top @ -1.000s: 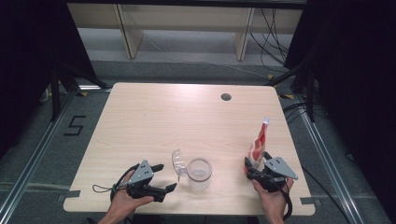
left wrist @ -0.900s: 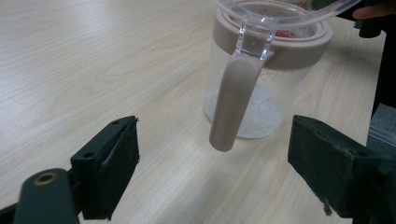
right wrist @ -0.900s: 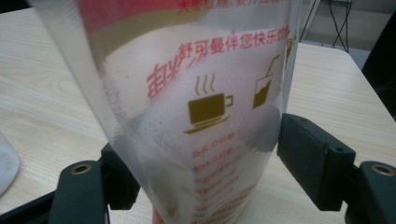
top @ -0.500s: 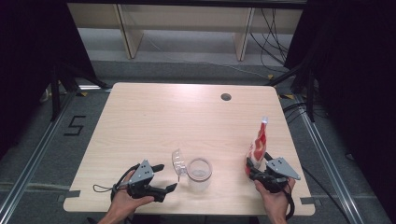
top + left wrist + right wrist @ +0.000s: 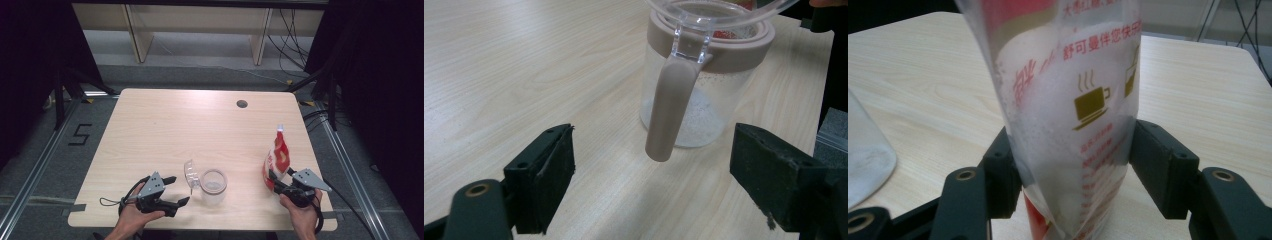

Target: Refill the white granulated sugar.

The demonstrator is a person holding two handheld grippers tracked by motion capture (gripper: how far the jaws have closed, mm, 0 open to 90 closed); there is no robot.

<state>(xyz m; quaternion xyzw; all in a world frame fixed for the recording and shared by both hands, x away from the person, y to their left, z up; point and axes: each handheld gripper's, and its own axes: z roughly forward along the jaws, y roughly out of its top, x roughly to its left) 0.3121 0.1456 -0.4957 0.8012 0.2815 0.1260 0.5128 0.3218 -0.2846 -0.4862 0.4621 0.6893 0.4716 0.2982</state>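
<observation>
My right gripper (image 5: 278,182) has its jaws either side of the red-and-white pouch (image 5: 276,159), which stands upright near the table's (image 5: 200,125) right front edge — the jaws have just been closing, and in the right gripper view both pads touch the pouch's sides. My left gripper (image 5: 175,191) rests at the front left with jaws wide open, holding nothing — the clear jar (image 5: 213,186), its lid (image 5: 190,173) flipped up, sits just beyond them, near the front edge.
</observation>
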